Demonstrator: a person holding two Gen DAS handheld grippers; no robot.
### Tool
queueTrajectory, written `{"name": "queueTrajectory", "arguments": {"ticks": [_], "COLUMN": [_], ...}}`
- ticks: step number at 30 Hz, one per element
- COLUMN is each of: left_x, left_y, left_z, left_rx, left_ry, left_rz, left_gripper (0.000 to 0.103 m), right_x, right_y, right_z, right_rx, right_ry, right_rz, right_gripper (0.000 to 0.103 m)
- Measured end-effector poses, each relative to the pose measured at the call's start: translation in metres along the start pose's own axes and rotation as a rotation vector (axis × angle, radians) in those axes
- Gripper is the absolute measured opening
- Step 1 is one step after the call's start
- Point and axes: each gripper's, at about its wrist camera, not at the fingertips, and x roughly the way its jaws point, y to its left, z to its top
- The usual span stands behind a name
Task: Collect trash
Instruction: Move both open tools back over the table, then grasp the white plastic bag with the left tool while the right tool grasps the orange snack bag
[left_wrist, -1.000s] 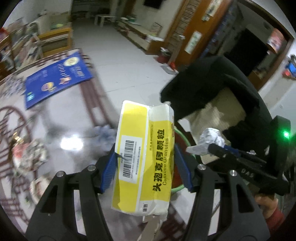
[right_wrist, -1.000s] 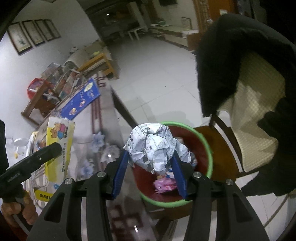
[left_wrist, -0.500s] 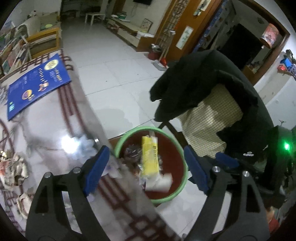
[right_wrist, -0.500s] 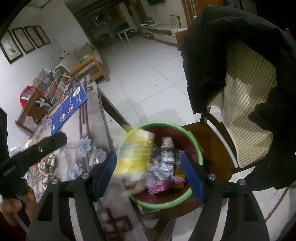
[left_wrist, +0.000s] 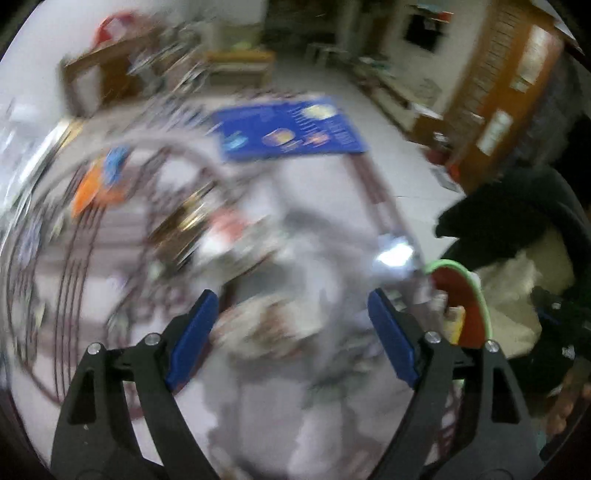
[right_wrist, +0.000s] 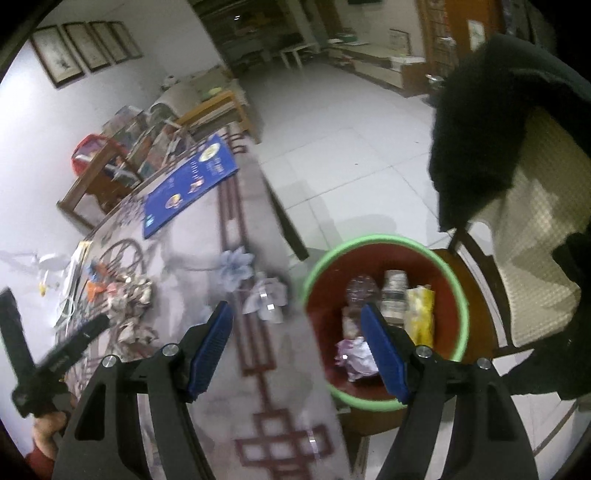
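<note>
Both tongs apart and empty: left gripper (left_wrist: 291, 332) over the blurred table (left_wrist: 295, 229), right gripper (right_wrist: 299, 343) at the table edge beside the green-rimmed bin (right_wrist: 384, 258), yellow box (right_wrist: 419, 314) and crumpled paper (right_wrist: 356, 358) inside.

Your left gripper (left_wrist: 291, 336): jaws wide, nothing btwn.
Blurred patterned tabletop (left_wrist: 325, 229) below; green-rimmed red bin (left_wrist: 471, 295) at right edge.

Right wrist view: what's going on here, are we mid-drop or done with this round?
Both tools are open and empty. The right tool hangs at the table edge beside the green-rimmed red bin, which holds a yellow carton, a crumpled paper ball and bottles. The left tool is over the patterned table, where crumpled scraps remain to be collected.
</note>
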Motion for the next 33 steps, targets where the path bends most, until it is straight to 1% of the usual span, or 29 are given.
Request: {"name": "queueTrajectory", "arguments": {"ticks": [1,2,3,4,5,7,8,9,10,11,12,14,15,18,20,23,25,27,31,32,33], "left_x": [0.006,0.009,0.013,0.019,0.024,0.040,0.051,0.059,0.064,0.064,0.063,0.056,0.051,0.028,0.012,-0.009,-0.018,-0.028,-0.037,-0.038,-0.038], "left_y": [0.013,0.017,0.020,0.021,0.019,0.015,0.014,0.015,0.019,0.024,0.028,0.036,0.041,0.060,0.077,0.107,0.124,0.143,0.180,0.187,0.195], "left_z": [-0.003,-0.004,-0.005,-0.005,-0.004,-0.002,-0.002,-0.002,-0.003,-0.005,-0.007,-0.008,-0.009,-0.013,-0.015,-0.020,-0.022,-0.025,-0.031,-0.032,-0.034], "left_rx": [-0.047,-0.066,-0.075,-0.068,-0.057,-0.027,-0.019,-0.032,-0.057,-0.069,-0.077,-0.081,-0.082,-0.071,-0.072,-0.081,-0.078,-0.062,-0.065,-0.069,-0.076], "left_ry": [0.029,0.039,0.047,0.056,0.063,0.103,0.146,0.180,0.196,0.200,0.202,0.192,0.182,0.131,0.101,0.073,0.062,0.049,0.049,0.053,0.058], "left_rz": [-0.010,-0.016,-0.023,-0.032,-0.035,-0.046,-0.068,-0.091,-0.102,-0.102,-0.107,-0.136,-0.144,-0.145,-0.134,-0.113,-0.085,-0.042,-0.012,-0.010,-0.008], "left_gripper": [0.082,0.083,0.088,0.090,0.096,0.097,0.097,0.092,0.086,0.066,0.050,0.037,0.034,0.029,0.028,0.028,0.028,0.028,0.028,0.028,0.028], "right_x": [0.001,0.003,0.004,0.005,0.005,0.004,0.004,0.003,0.002,0.000,-0.001,-0.004,-0.005,0.000,0.003,0.013,0.022,0.036,0.062,0.069,0.079], "right_y": [0.005,0.011,0.017,0.024,0.028,0.041,0.047,0.052,0.056,0.061,0.064,0.071,0.077,0.096,0.112,0.147,0.176,0.213,0.273,0.288,0.306], "right_z": [-0.001,-0.002,-0.003,-0.004,-0.006,-0.011,-0.014,-0.017,-0.019,-0.021,-0.023,-0.027,-0.029,-0.034,-0.035,-0.036,-0.036,-0.035,-0.030,-0.028,-0.024], "right_rx": [-0.009,-0.018,-0.027,-0.036,-0.043,-0.059,-0.067,-0.075,-0.080,-0.083,-0.082,-0.078,-0.078,-0.095,-0.113,-0.151,-0.187,-0.244,-0.327,-0.341,-0.363], "right_ry": [0.003,0.007,0.012,0.016,0.019,0.025,0.030,0.033,0.033,0.028,0.023,0.017,0.016,0.029,0.035,0.046,0.054,0.072,0.082,0.081,0.085], "right_rz": [0.005,0.010,0.015,0.018,0.021,0.026,0.026,0.021,0.016,0.011,0.011,0.013,0.015,0.022,0.035,0.075,0.112,0.147,0.209,0.223,0.239], "right_gripper": [0.070,0.070,0.070,0.070,0.070,0.070,0.070,0.070,0.070,0.070,0.070,0.070,0.070,0.070,0.070,0.070,0.070,0.070,0.070,0.071,0.075]}}
